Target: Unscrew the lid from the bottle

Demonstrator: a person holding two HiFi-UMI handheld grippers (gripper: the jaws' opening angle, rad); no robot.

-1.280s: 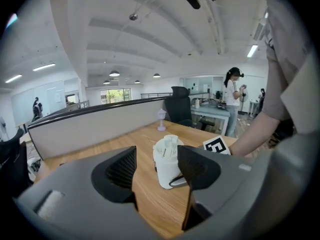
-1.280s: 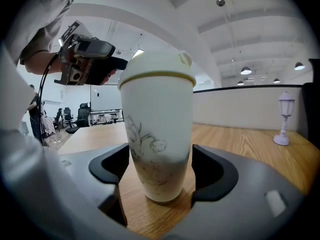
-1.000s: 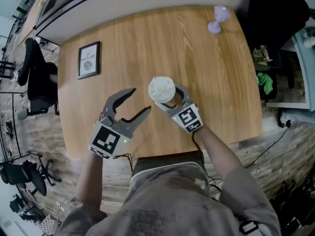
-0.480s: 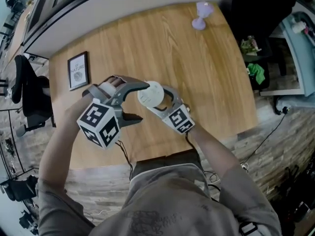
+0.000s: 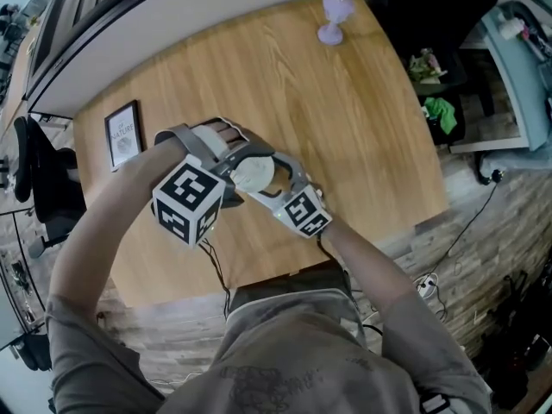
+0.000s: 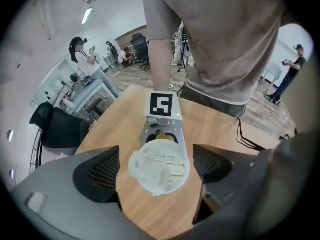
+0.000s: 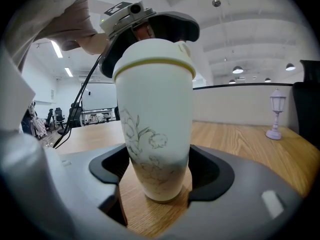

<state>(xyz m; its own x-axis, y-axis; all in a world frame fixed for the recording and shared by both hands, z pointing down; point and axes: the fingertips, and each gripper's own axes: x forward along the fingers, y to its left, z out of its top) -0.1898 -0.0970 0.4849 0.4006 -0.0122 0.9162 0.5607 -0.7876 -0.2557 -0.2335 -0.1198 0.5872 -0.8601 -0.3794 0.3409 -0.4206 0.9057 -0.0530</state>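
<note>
A cream bottle [image 7: 157, 119] with a faint flower print stands on the wooden table [image 5: 362, 128]. My right gripper [image 7: 160, 176] is shut on its lower body from both sides. In the head view the right gripper [image 5: 274, 184] reaches in from the front. The round cream lid [image 6: 159, 166] sits on the bottle. My left gripper [image 6: 157, 168] points down over it, with its pads [image 6: 102, 171] on either side of the lid and a gap at each. Its jaws have just been opening, with the lid between them untouched. In the head view the left gripper [image 5: 241, 164] covers part of the lid [image 5: 256, 173].
A framed picture [image 5: 123, 134] lies at the table's left. A small purple lamp [image 5: 334, 17] stands at the far right corner. Black office chairs [image 5: 43, 179] stand left of the table. Cables hang off the near edge.
My left gripper came from the table's front left up over the bottle, rolled, and now points down around the lid with wider jaws. The right gripper and bottle kept still.
</note>
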